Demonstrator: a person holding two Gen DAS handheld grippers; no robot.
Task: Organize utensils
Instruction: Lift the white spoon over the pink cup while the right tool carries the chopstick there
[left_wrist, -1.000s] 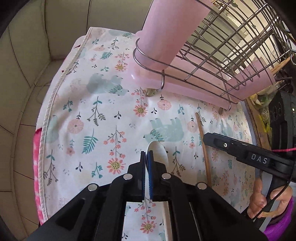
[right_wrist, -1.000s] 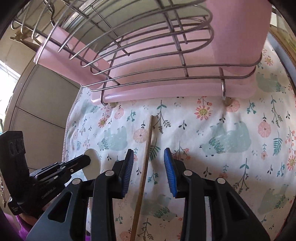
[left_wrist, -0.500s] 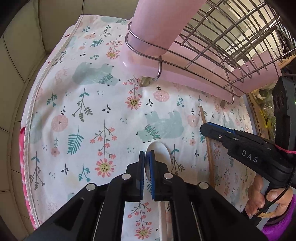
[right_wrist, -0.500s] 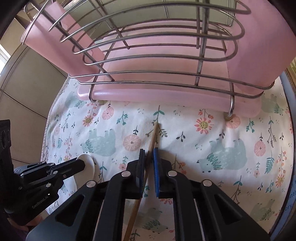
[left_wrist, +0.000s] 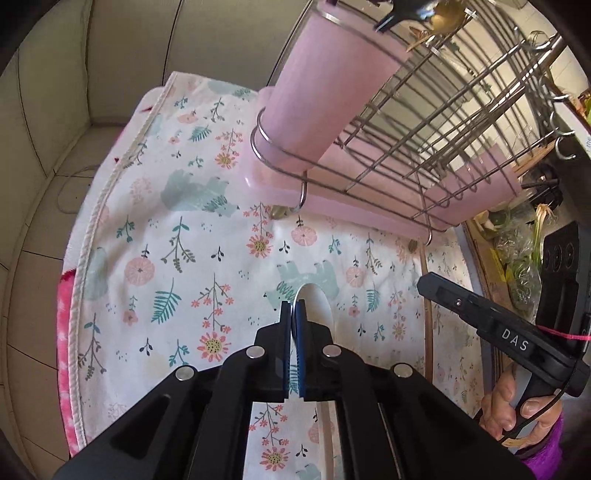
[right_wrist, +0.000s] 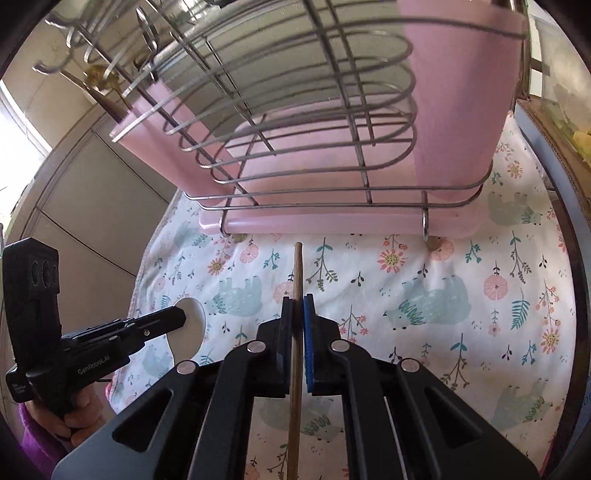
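Note:
My left gripper (left_wrist: 294, 314) is shut on a white spoon (left_wrist: 314, 301), whose bowl sticks out past the fingertips above the floral cloth (left_wrist: 177, 258). The spoon also shows in the right wrist view (right_wrist: 192, 325), held by the left gripper (right_wrist: 173, 319). My right gripper (right_wrist: 298, 314) is shut on a wooden chopstick (right_wrist: 297, 273), which points toward the rack. In the left wrist view the chopstick (left_wrist: 428, 317) runs beside the right gripper (left_wrist: 428, 286). The wire dish rack (right_wrist: 314, 122) with its pink tray (right_wrist: 332, 221) stands just beyond both grippers.
A tall pink utensil cup (left_wrist: 332, 85) sits in the rack's near-left corner. A gold utensil (right_wrist: 99, 79) hangs at the rack's far end. Tiled wall (left_wrist: 55, 110) lies left of the cloth. Clutter and greenery (left_wrist: 517, 251) lie at the right edge.
My right gripper closed on the chopstick and lifted it. Both grippers rose and drew back from the cloth, the left still holding the spoon.

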